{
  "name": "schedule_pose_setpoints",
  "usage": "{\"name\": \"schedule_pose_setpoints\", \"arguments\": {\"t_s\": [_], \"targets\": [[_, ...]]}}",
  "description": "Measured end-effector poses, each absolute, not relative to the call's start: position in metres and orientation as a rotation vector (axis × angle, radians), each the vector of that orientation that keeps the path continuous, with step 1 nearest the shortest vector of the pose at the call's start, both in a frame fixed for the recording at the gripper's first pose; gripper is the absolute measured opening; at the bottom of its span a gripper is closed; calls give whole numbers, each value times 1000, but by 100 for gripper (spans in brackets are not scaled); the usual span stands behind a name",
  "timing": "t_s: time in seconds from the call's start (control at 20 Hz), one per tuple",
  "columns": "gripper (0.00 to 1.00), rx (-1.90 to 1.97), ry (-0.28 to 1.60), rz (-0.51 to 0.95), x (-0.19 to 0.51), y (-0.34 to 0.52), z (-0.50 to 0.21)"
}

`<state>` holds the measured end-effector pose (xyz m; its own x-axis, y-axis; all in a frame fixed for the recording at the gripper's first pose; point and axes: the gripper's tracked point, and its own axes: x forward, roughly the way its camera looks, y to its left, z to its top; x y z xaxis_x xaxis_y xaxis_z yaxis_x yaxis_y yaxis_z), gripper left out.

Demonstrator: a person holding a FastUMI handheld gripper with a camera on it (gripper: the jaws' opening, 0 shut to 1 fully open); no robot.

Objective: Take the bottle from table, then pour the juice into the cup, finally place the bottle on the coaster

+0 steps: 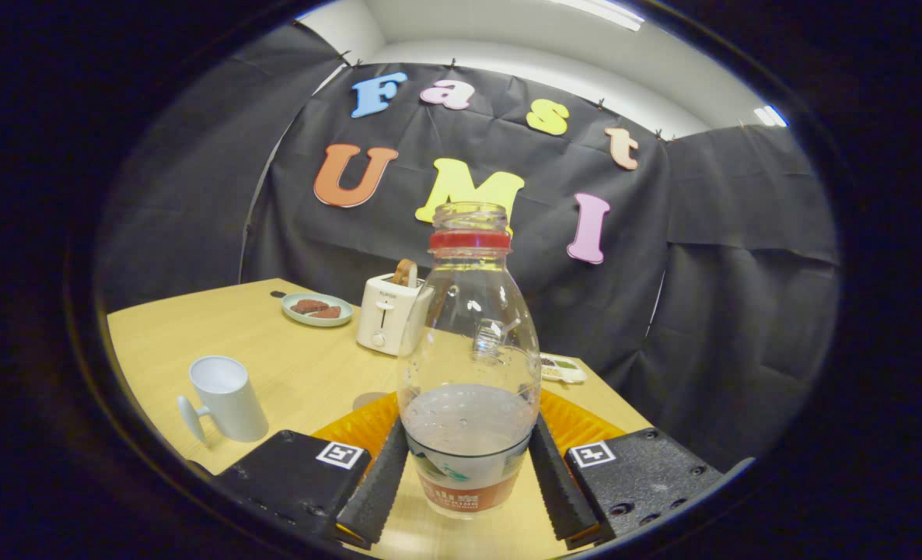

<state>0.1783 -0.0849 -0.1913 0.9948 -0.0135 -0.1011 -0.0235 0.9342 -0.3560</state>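
Here the gripper (467, 474) has its two fingers (377, 481) pressed on the bottle (469, 365), one on each side of its lower part, where the label is. The jaws are open just as wide as the bottle, and no wider. So the bottle is held tight between them.

The bottle stands upright. It is see-through, has a red ring near the top, and has no cap on. There is a little pale juice in the bottom part. The rest of it looks empty.

Right behind the bottle lies an orange coaster (364, 426), flat on the wooden table (290, 365). It peeks out on both sides of the bottle. I cannot tell if the bottle touches the table or hangs just above it.

A white cup (226, 398) stands on the table off to the left of the fingers, with its handle facing the near side. Beyond the bottle is a white toaster (385, 313) with bread sticking out. Further left of it is a plate (317, 309) with two dark red pieces on it. A small dish (564, 368) sits just to the right of the bottle, farther back.
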Motion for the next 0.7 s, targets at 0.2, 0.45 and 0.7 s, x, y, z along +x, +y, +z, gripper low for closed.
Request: {"name": "schedule_pose_setpoints", "arguments": {"t_s": [0.2, 0.45, 0.7], "targets": [[81, -497, 70, -9, 184, -81, -173], [81, -672, 69, -14, 190, -71, -166], [81, -863, 11, -73, 191, -65, -155]]}}
